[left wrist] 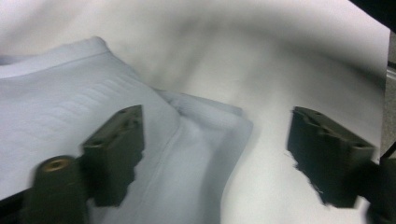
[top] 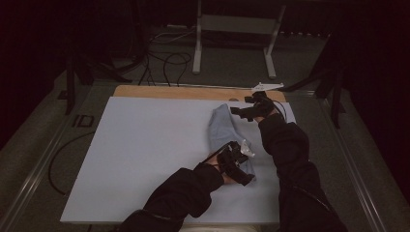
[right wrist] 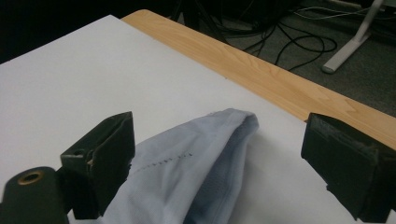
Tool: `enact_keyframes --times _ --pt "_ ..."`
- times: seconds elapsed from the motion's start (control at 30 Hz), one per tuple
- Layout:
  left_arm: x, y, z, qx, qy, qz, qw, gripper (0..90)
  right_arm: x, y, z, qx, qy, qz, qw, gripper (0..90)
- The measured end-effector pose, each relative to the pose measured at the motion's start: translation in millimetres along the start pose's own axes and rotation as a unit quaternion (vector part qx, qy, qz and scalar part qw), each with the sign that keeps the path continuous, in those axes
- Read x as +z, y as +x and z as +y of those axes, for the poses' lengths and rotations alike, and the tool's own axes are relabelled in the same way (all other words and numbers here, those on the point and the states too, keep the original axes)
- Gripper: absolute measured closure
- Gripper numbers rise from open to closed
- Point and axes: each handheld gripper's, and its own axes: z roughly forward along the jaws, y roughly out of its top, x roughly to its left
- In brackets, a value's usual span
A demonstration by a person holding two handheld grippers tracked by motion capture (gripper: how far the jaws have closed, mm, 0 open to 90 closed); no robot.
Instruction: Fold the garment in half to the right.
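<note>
- Two grippers, both with jaws spread, hold nothing.
- A folded pale blue cloth (top: 231, 137) lies lengthwise, near-to-far, on the white table (top: 145, 154).
- Left gripper (top: 237, 164) hovers at its near end, right gripper (top: 251, 110) beside the far end, seemingly not touching.

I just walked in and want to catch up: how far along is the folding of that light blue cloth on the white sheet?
Done: the light blue cloth already lies gathered in a narrow folded strip on the white sheet. In hand: nothing is gripped; the left gripper hangs open over its near end and the right gripper open over its far end. Left: probably gripping the ends and folding again.
</note>
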Motion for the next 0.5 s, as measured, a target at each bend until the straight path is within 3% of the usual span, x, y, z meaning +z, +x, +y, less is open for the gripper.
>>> enact_keyframes --times 0.13,0.2,0.5 --pt "-14.6 5.1 -1.2 0.0 -0.009 0.003 1.0 14.7 -2.3 5.5 -1.0 0.0 0.002 0.004 1.0 9.8" --pt "-21.7 8.8 -2.4 0.0 -0.013 -0.007 0.9999 4.9 -4.9 8.8 -1.4 -0.003 0.002 0.004 1.0 9.8" --pt "-51.5 28.9 -13.8 0.0 -0.041 -0.01 0.9991 0.1 -18.6 25.4 -9.2 -0.011 -0.01 0.013 0.9998 9.8"
